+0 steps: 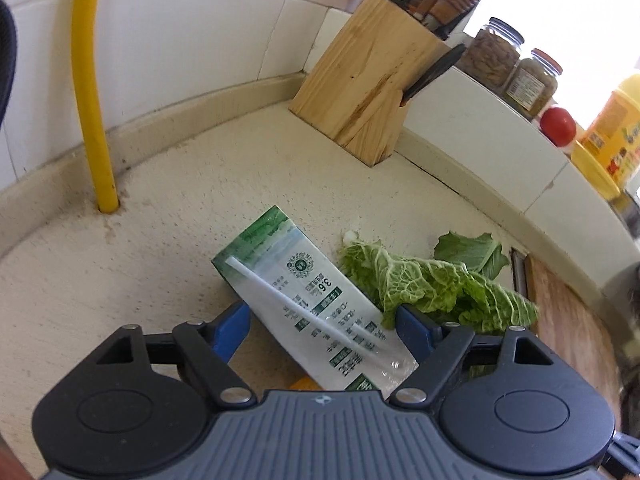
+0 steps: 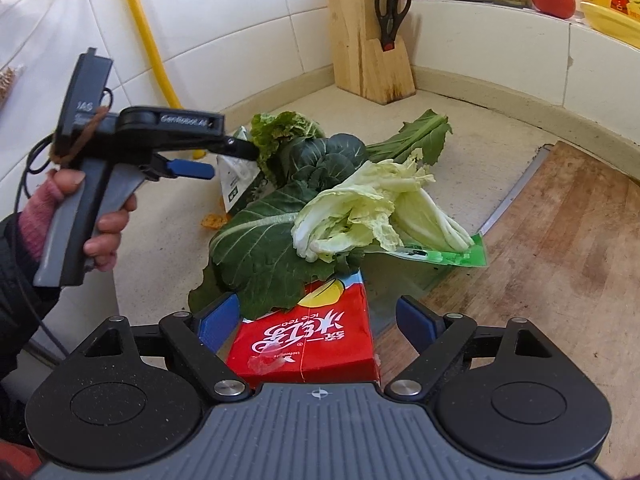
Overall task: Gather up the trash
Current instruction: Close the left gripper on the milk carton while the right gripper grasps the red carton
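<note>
Bare counter (image 1: 120,280) on the left out to the yellow hose (image 1: 90,100) by the back wall. My left gripper (image 1: 320,328) is spread wide around the green-and-white carton (image 1: 304,296), pads apart from it as far as I can see. My right gripper (image 2: 316,322) gapes over the red ice tea carton (image 2: 308,344) at the cutting board's (image 2: 560,260) left edge. Only the right view shows the cabbage (image 2: 372,208) heaped between them.

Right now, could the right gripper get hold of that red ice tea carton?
Probably yes. The red carton already lies between the open fingers of the right gripper. A dark green leaf drapes over its far end, but the near part looks bare, so closing should catch it.
</note>
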